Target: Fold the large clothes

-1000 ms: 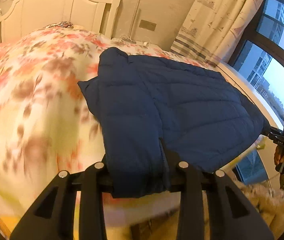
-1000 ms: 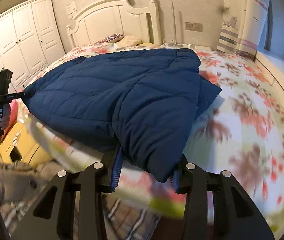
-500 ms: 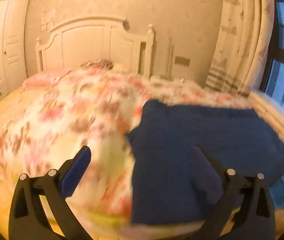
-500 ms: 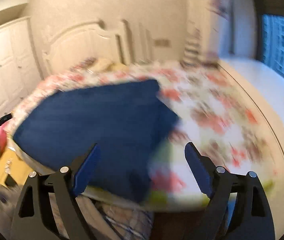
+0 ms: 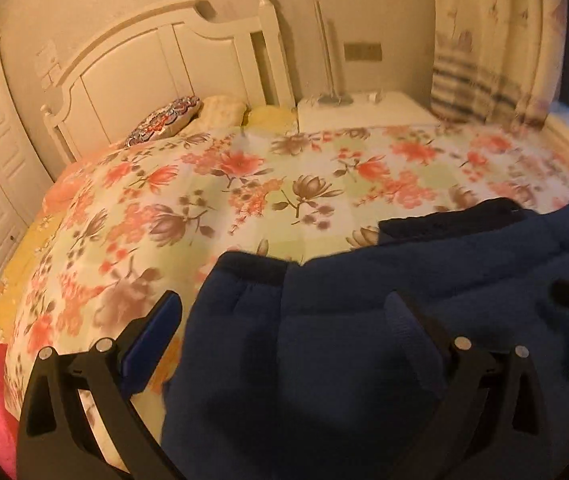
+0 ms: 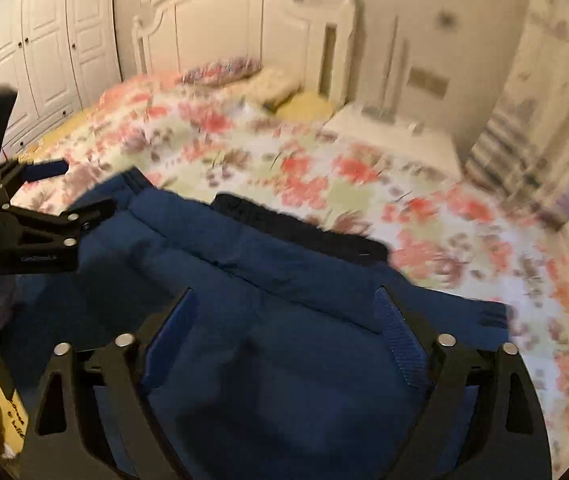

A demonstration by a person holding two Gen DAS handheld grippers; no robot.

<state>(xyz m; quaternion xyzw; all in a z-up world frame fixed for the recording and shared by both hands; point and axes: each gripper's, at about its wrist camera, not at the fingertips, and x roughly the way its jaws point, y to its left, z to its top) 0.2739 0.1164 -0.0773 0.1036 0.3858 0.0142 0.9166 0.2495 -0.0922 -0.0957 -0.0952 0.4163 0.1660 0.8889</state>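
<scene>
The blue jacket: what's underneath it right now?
The blue jacket lies on the floral bedspread, which shows all around its far edge. Whatever else is beneath the jacket is covered.

Spread over the near edge of the floral-covered bed [image 5: 244, 184]: dark blue quilted jacket [image 5: 324, 360]. Behind, against the white wooden headboard [image 5: 164, 52]: patterned pillow [image 5: 164, 124].

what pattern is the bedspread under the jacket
Floral: pink-red and brown flowers on the pale bedspread, clearest in the left wrist view.

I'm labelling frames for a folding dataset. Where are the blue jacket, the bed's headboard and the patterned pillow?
blue jacket [image 5: 324, 360]: left wrist view, on its quilted body.
headboard [image 5: 164, 68]: left wrist view, on its white centre panel.
patterned pillow [image 5: 164, 122]: left wrist view, on its top face.
</scene>
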